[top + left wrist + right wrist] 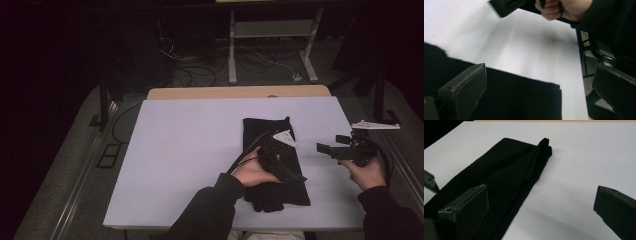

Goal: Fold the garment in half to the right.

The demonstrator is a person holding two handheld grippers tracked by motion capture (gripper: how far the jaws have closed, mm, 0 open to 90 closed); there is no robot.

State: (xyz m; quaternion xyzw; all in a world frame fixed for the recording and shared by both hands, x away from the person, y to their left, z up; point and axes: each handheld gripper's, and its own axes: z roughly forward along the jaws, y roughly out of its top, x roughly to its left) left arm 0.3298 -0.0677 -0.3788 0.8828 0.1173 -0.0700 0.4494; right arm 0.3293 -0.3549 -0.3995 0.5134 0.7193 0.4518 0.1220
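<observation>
High view first: a black cloth [275, 165] lies folded into a long narrow strip on the pale lilac tabletop [190, 150], running from the middle of the surface back toward the near edge, right of centre. Its far end is neatly squared; the near end spreads wider and looks lumpier. From the right gripper view the cloth [506, 175] shows a flat, matte surface with a raised fold or seam running along its right side, bunched slightly at the far corner. In the left gripper view its edge [524, 100] is straight, ending in a sharp corner on the bare tabletop.

Over the middle of the strip hovers the left hand-held gripper [280, 157], its jaws spread wide with nothing pinched between them; the cloth lies beneath. Off to the right, clear of the cloth, the right hand-held gripper [332, 145] is held above bare tabletop, jaws likewise spread wide and empty.

No containers are on the tabletop. Beyond it, cables [200, 70] trail across a dark floor.
</observation>
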